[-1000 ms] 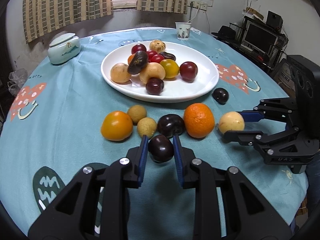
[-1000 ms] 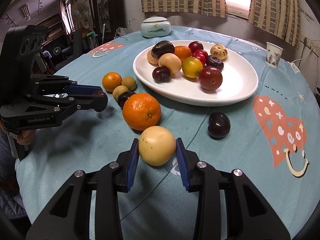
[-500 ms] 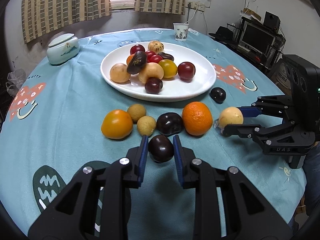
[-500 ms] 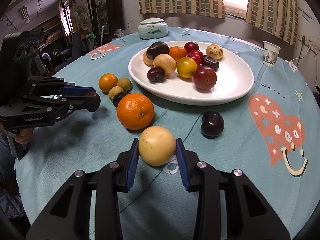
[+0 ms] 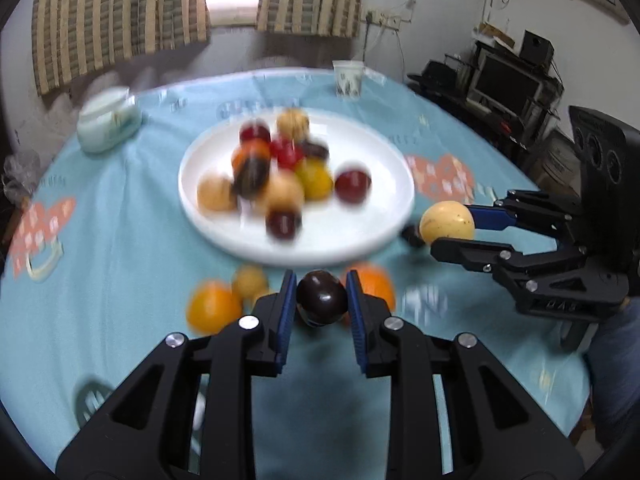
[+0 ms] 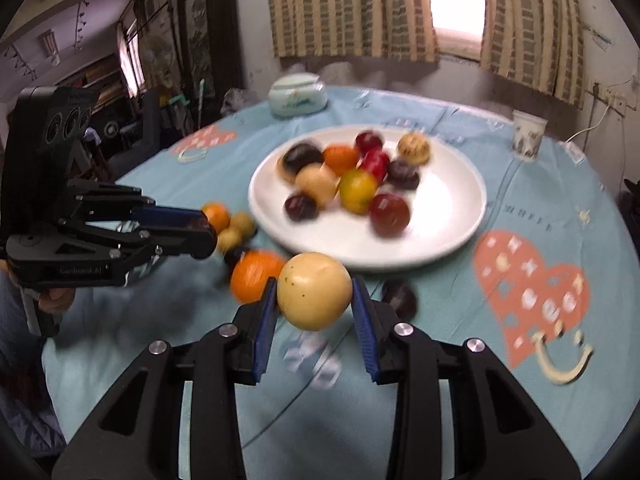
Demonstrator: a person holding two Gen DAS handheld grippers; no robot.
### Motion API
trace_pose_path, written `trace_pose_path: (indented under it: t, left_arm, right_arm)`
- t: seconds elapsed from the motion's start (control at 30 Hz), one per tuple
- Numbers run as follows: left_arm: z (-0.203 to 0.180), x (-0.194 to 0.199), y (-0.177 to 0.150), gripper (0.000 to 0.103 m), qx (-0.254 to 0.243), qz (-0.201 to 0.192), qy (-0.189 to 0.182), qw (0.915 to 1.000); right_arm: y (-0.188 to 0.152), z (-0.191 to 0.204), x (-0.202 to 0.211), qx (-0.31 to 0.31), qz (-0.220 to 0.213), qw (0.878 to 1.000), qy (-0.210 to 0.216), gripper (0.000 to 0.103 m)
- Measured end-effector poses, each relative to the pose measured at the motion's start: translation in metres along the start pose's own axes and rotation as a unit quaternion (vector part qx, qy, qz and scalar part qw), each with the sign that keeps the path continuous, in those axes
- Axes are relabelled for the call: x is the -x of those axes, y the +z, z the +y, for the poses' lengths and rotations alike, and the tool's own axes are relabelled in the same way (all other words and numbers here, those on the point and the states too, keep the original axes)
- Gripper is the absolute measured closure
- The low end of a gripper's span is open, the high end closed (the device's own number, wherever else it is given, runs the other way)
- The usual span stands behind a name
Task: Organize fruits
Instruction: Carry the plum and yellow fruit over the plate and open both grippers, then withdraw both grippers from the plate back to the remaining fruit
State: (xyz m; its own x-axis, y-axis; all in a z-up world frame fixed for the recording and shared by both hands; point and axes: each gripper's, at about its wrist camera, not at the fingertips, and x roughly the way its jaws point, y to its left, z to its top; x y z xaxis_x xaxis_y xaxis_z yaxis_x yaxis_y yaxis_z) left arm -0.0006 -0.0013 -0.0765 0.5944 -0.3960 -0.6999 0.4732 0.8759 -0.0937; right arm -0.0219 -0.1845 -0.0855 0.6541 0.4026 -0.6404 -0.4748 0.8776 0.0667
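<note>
My left gripper (image 5: 321, 300) is shut on a dark plum (image 5: 321, 298) and holds it above the cloth, in front of the white plate (image 5: 372, 224). My right gripper (image 6: 314, 292) is shut on a pale yellow fruit (image 6: 314, 290), also lifted; it shows in the left wrist view (image 5: 447, 220) by the plate's right rim. The plate (image 6: 448, 232) holds several fruits. An orange (image 6: 254, 274), a smaller orange fruit (image 6: 216, 216), two small tan fruits and a dark plum (image 6: 400, 298) lie on the cloth. The left gripper shows in the right wrist view (image 6: 200, 232).
A lidded ceramic jar (image 5: 108, 124) stands at the back left and a paper cup (image 5: 348, 78) at the back of the round table with the teal cloth (image 5: 100, 240). Shelves with electronics (image 5: 512, 80) stand to the right.
Both grippers have lifted their fruits off the cloth and moved toward the plate. The view is blurred by the motion.
</note>
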Motion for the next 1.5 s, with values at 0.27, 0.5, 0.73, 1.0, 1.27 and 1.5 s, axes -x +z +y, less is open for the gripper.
trace_pose_path:
  t: [0.27,0.5,0.73,1.0,1.27,1.5]
  left_arm:
    - [0.008,-0.051,0.081,0.077,0.034,-0.007,0.075,0.9966]
    - [0.02,-0.08,0.093,0.061,0.042,0.008,0.097,0.9943]
    - [0.027,-0.061,0.087,0.048,0.043,-0.018,0.108,0.9931]
    - [0.001,0.012,0.034,0.014,-0.007,-0.131,0.154,0.9792]
    - [-0.011,0.043,0.001,0.004,0.001,-0.19,0.146,0.9708]
    - [0.002,0.041,-0.003,0.002,0.032,-0.194,0.161,0.9674]
  right_arm:
    - [0.066,-0.054,-0.032,-0.062,-0.031,0.996,-0.061,0.066]
    - [0.084,-0.074,-0.077,-0.073,0.0,0.994,-0.076,0.06]
    - [0.08,-0.075,-0.069,-0.076,-0.016,0.993,-0.084,0.035]
    - [0.04,-0.078,-0.031,-0.199,-0.027,0.979,0.023,0.035]
    - [0.005,-0.064,0.039,-0.213,-0.139,0.967,-0.037,0.03]
    - [-0.004,-0.034,0.097,-0.128,-0.295,0.931,-0.174,0.028]
